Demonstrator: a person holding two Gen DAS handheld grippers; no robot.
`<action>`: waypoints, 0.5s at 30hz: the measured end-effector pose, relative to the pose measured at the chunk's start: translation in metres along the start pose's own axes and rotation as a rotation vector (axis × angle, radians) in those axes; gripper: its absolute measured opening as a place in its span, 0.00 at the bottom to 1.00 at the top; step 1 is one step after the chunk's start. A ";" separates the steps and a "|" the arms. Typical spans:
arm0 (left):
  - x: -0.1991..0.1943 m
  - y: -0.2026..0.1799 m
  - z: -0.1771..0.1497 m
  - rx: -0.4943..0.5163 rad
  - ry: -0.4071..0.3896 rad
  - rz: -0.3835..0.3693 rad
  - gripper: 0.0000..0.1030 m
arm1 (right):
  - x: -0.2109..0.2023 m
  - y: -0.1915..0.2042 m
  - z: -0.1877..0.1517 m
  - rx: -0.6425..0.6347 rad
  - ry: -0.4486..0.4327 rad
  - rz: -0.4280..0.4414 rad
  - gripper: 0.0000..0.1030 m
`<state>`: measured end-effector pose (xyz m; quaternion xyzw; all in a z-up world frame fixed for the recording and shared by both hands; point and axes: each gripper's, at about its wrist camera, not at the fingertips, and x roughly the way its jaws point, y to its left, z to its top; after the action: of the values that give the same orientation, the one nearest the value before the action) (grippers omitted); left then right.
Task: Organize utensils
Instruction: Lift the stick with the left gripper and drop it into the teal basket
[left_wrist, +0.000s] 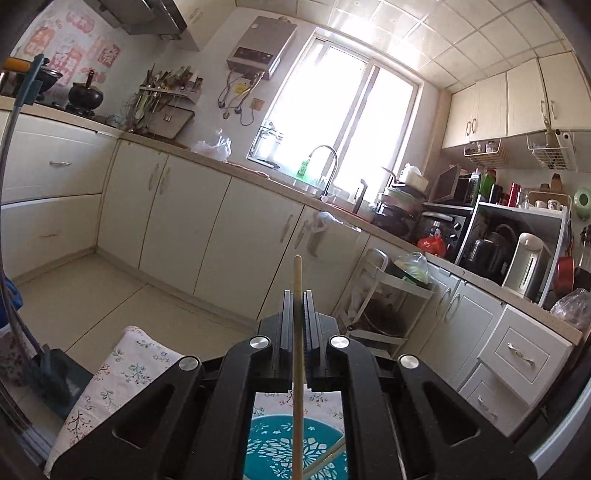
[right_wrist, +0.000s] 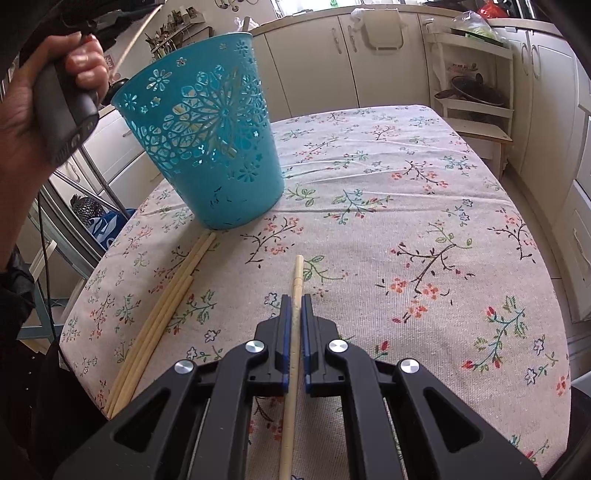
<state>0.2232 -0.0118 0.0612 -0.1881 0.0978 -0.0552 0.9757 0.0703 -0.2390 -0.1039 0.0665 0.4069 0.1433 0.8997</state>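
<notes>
Kitchen cabinets (left_wrist: 177, 206), floral tablecloth (right_wrist: 406, 206), teal basket (right_wrist: 207, 133), 4 chopsticks (right_wrist: 159, 317)

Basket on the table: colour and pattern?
Teal basket, with cut-out flower patterns; clearest in the right wrist view.

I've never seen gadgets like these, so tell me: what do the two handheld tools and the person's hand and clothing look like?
Both are black plastic tools with angular arms, triangular cut-outs and round silver pivot bolts. The left tool has plain black ribbed pads; the right tool has blue-edged pads. In the right wrist view, the person's hand wraps a dark grey handle, a thin black cable hangs below it, and dark clothing shows at the frame's edge.
</notes>
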 end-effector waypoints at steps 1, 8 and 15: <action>0.000 0.000 -0.004 0.011 0.006 0.007 0.04 | 0.000 0.000 0.000 -0.001 0.001 0.000 0.06; -0.001 0.007 -0.020 0.035 0.031 0.028 0.04 | 0.001 0.000 0.000 -0.004 0.003 -0.002 0.06; -0.004 0.010 -0.012 0.017 0.012 0.019 0.04 | 0.001 0.000 0.000 -0.003 0.002 -0.002 0.06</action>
<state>0.2174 -0.0062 0.0472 -0.1786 0.1049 -0.0477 0.9772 0.0706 -0.2384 -0.1043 0.0646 0.4076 0.1429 0.8996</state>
